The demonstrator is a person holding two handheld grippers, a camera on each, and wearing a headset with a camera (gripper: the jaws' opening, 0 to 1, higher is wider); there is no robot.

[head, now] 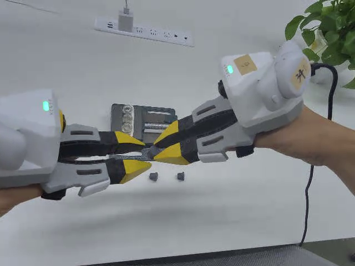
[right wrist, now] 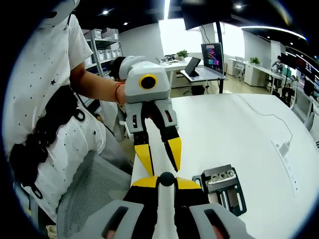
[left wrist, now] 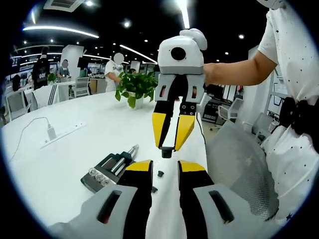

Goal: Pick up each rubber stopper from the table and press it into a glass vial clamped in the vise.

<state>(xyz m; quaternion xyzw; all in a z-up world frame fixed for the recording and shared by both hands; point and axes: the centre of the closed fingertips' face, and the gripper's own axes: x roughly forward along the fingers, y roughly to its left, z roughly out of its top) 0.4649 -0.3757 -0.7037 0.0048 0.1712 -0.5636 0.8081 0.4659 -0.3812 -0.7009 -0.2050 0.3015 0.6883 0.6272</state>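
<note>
My right gripper [head: 153, 150] is shut on a dark rubber stopper [right wrist: 167, 178], which shows at its yellow tips [left wrist: 166, 152]. My left gripper [head: 147, 154] faces it tip to tip, jaws open, with the held stopper at the mouth of those jaws. Two more stoppers [head: 153, 177] [head: 180, 176] lie on the white table just below the tips. Behind them stands the grey vise [head: 155, 117] with a row of glass vials [head: 128, 118] clamped at its left end. The vise [right wrist: 234, 191] and vials [right wrist: 219, 176] lie right of my right jaws.
A white power strip [head: 144, 30] with a plugged charger lies at the table's far side. A green plant [head: 327, 33] stands at the far right, and a black cable [head: 315, 166] runs down the right. A mesh chair [left wrist: 239, 164] sits off the table edge.
</note>
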